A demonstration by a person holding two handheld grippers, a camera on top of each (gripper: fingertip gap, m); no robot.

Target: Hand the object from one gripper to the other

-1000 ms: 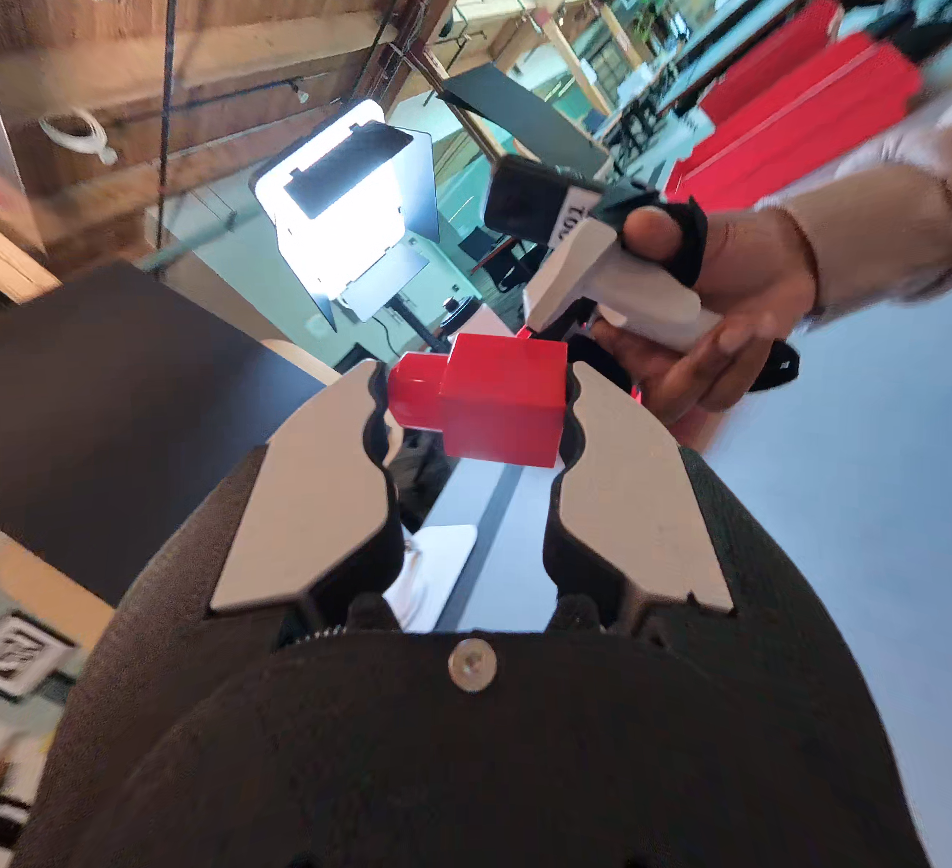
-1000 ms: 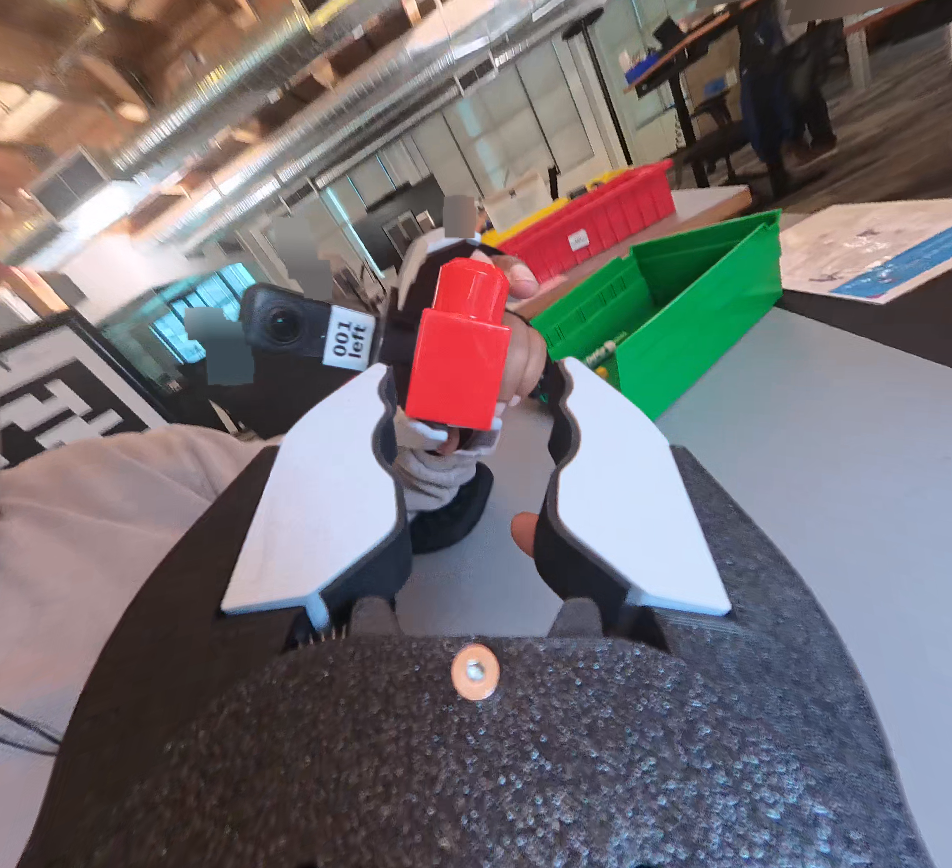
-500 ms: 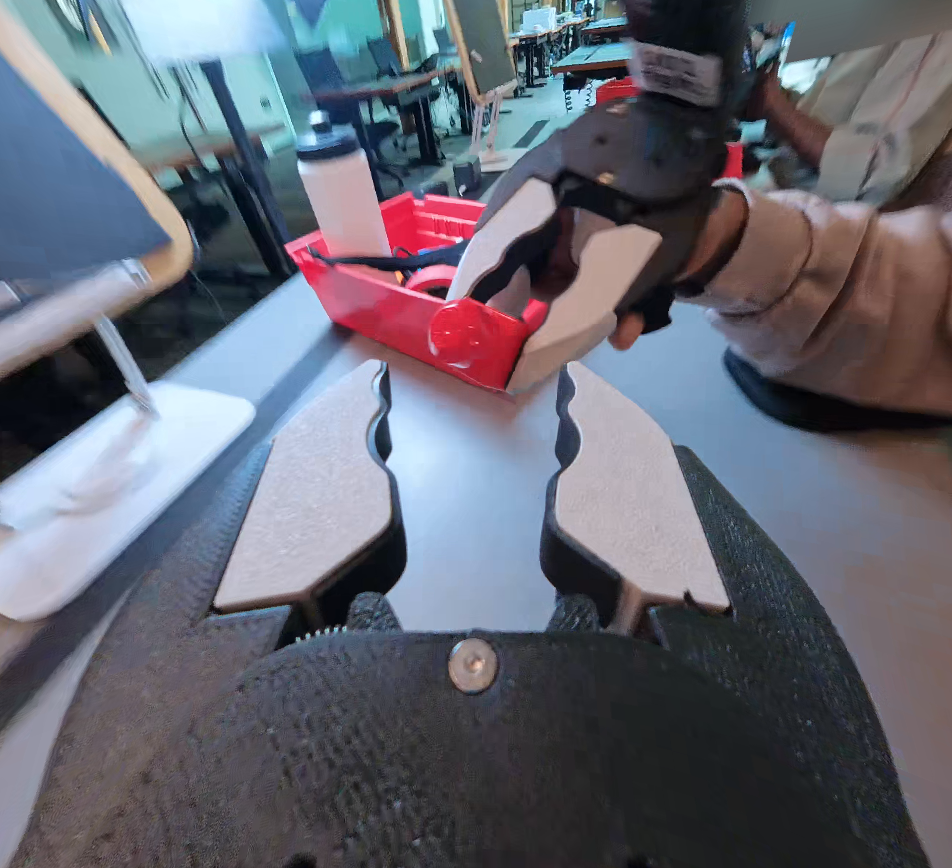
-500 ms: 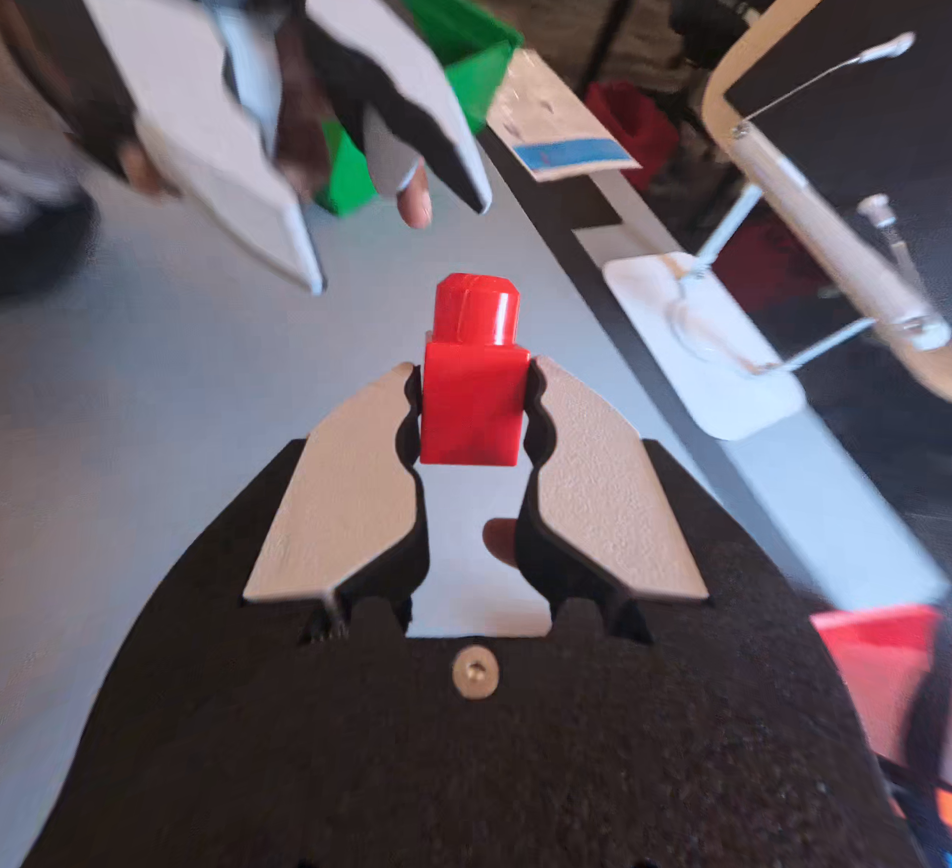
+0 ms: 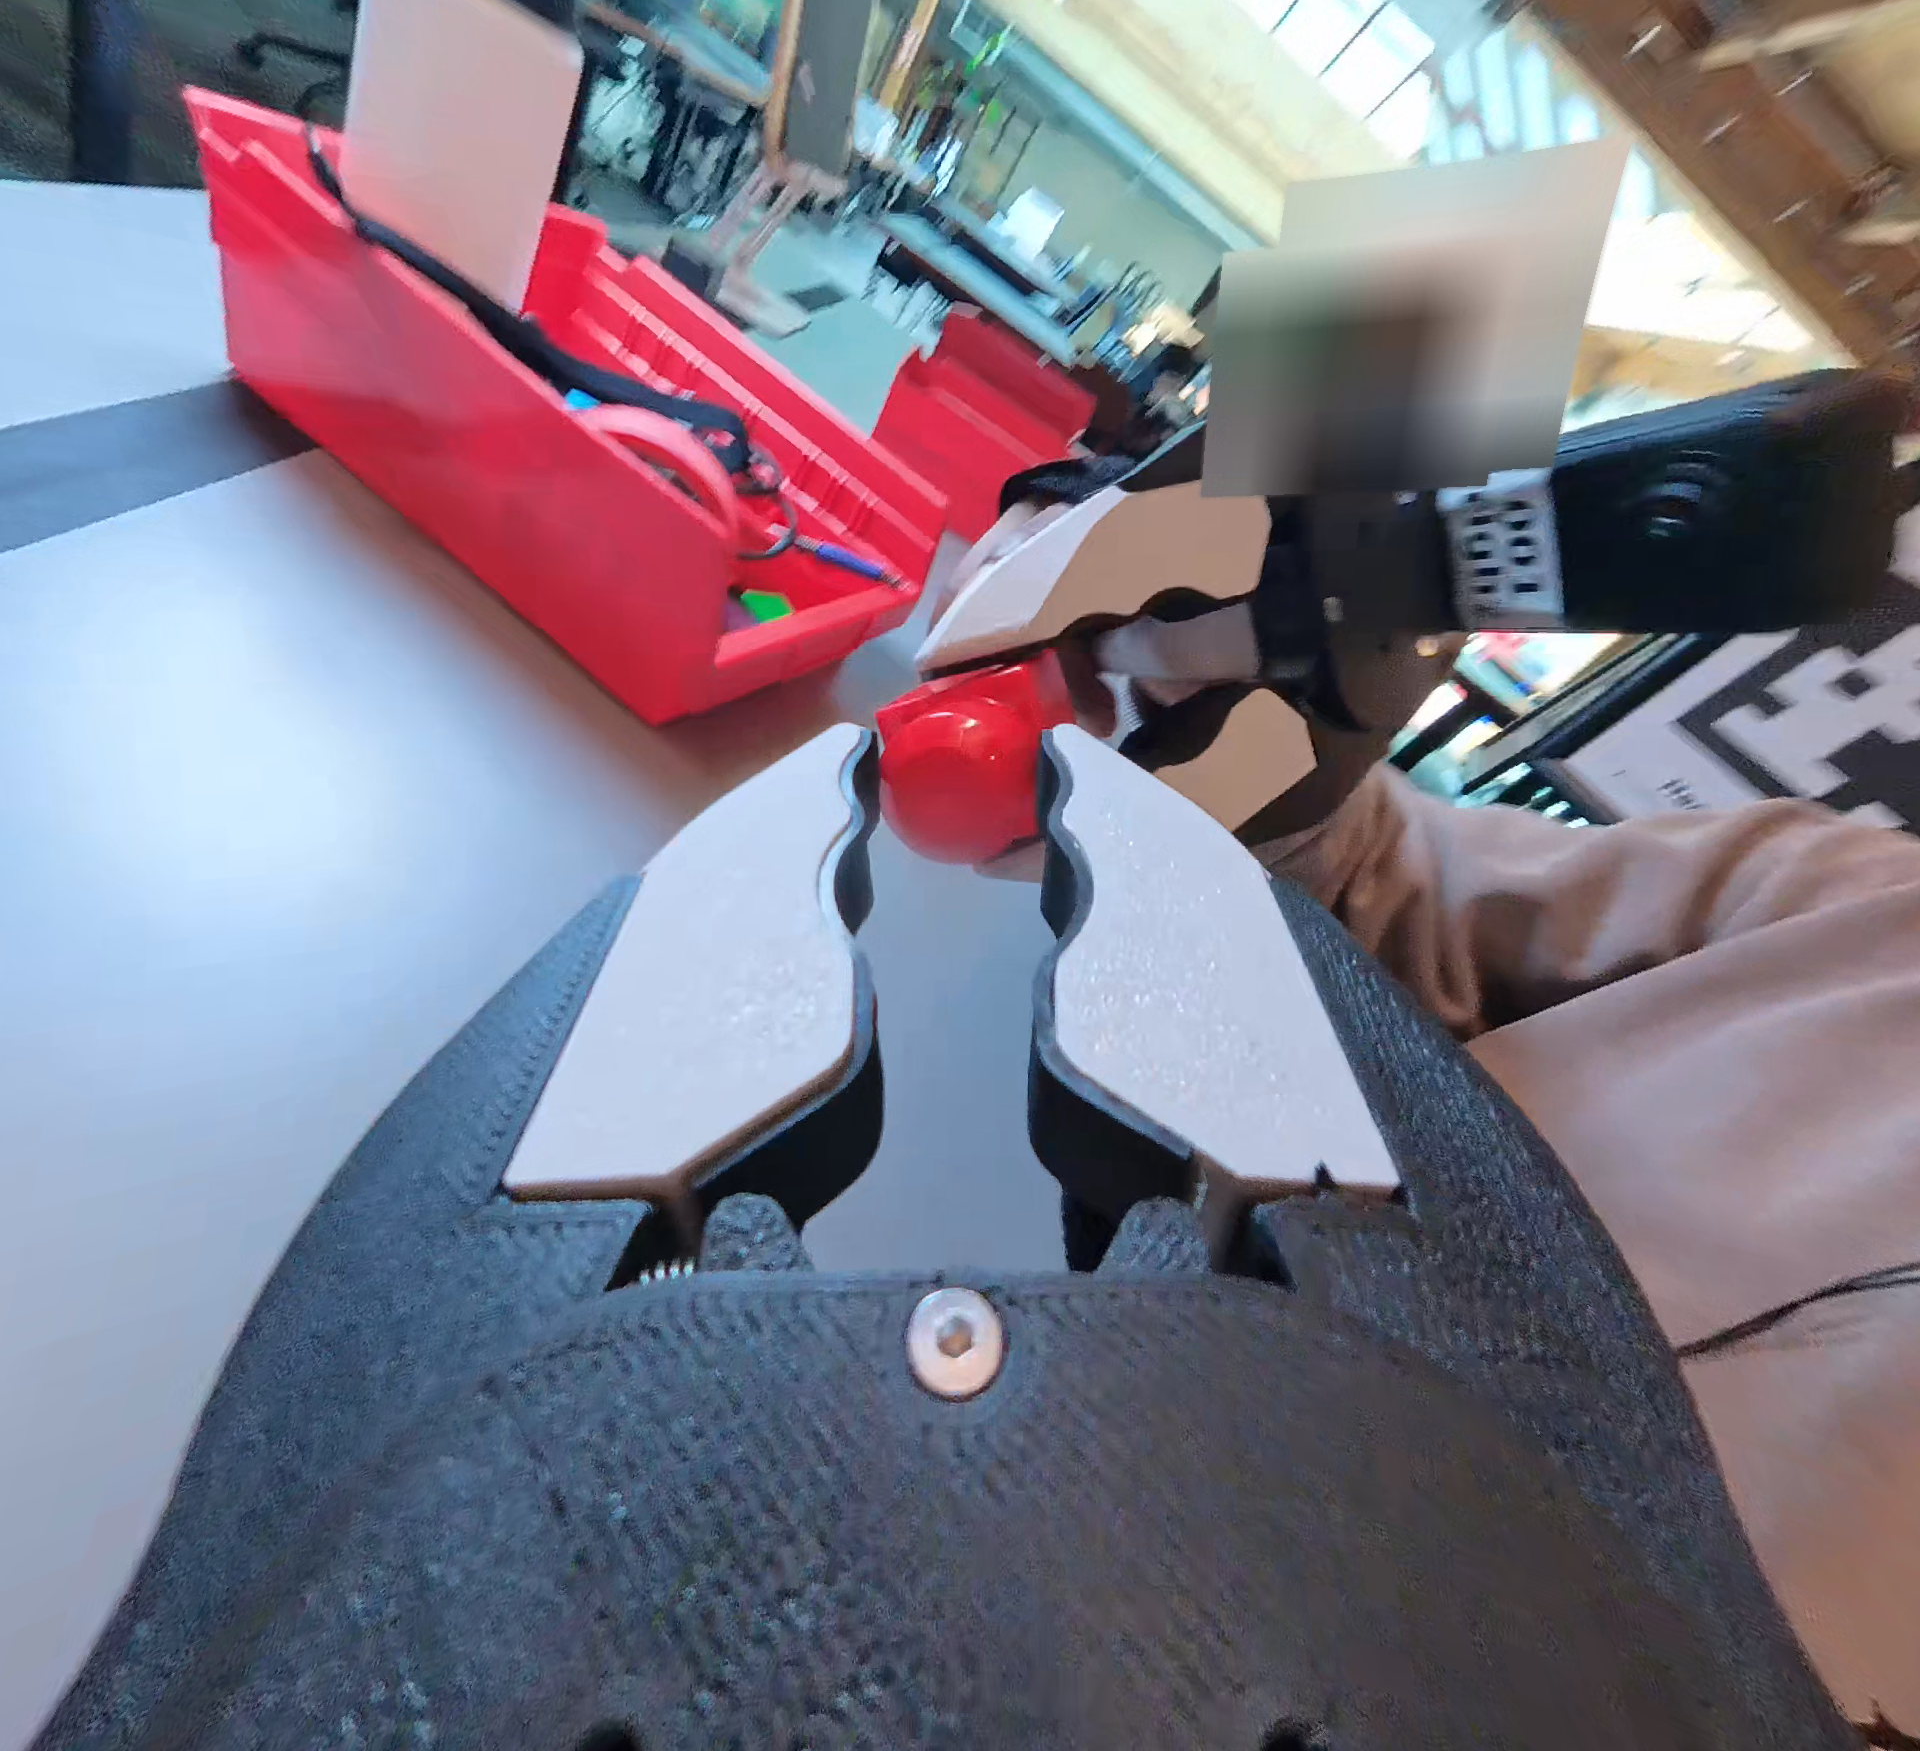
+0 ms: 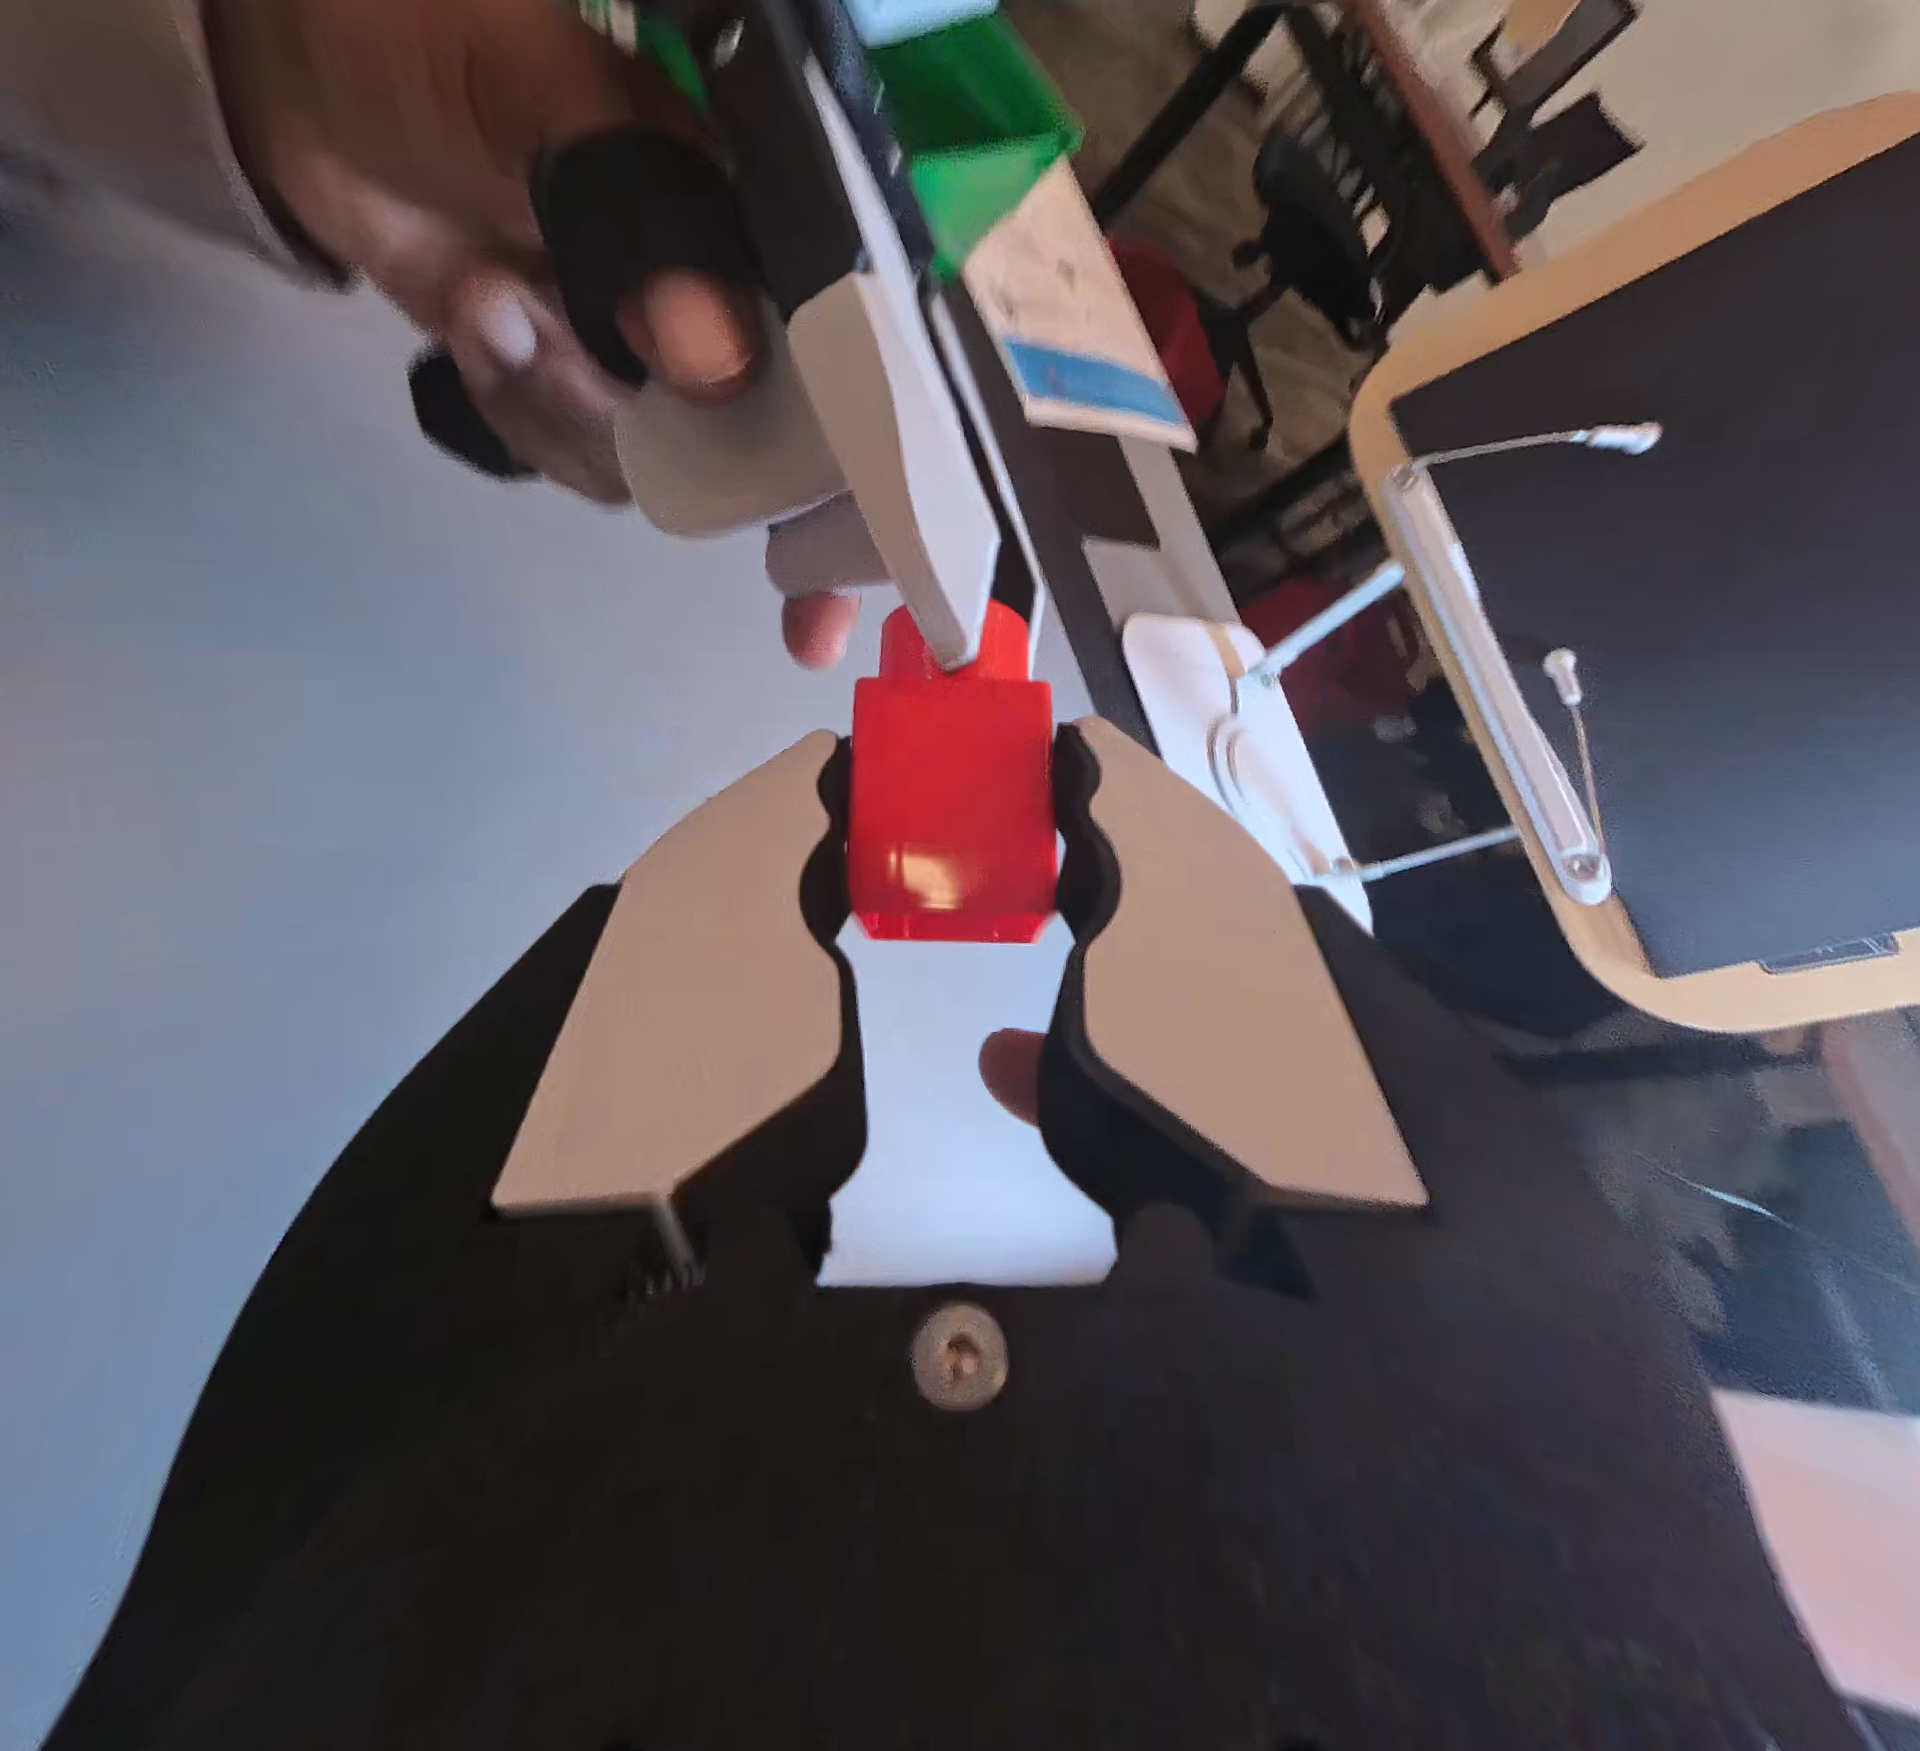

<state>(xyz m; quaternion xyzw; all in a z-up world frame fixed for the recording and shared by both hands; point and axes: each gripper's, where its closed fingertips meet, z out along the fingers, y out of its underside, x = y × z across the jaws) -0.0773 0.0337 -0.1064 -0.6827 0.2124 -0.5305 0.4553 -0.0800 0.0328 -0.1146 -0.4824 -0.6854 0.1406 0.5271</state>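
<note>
A red block with a round stud on one end is held in the air above the grey table [image 6: 260,818]. My right gripper [image 6: 951,766] is shut on the block's square body [image 6: 951,808]. My left gripper [image 5: 958,766] has its fingertips closed on the stud [image 5: 951,802], one on each side. In the right wrist view the left gripper [image 6: 992,647] comes down from above, seen edge on, with a hand holding it. In the left wrist view the right gripper [image 5: 1039,693] comes in from the right, and its fingers hide the block's body.
A red bin [image 5: 468,454] with a white bottle [image 5: 457,132] and cables stands at the left on the table, a second red bin [image 5: 987,392] behind it. A green bin [image 6: 966,143], a white stand base [image 6: 1226,725] and a wood-edged black board [image 6: 1662,558] lie beyond the table's edge. Only a small space, under 4 cm, lies between the two pairs of fingers.
The block passed from my left gripper to my right, and the left let go and drew back. The left has now come back and closed on the stud.
</note>
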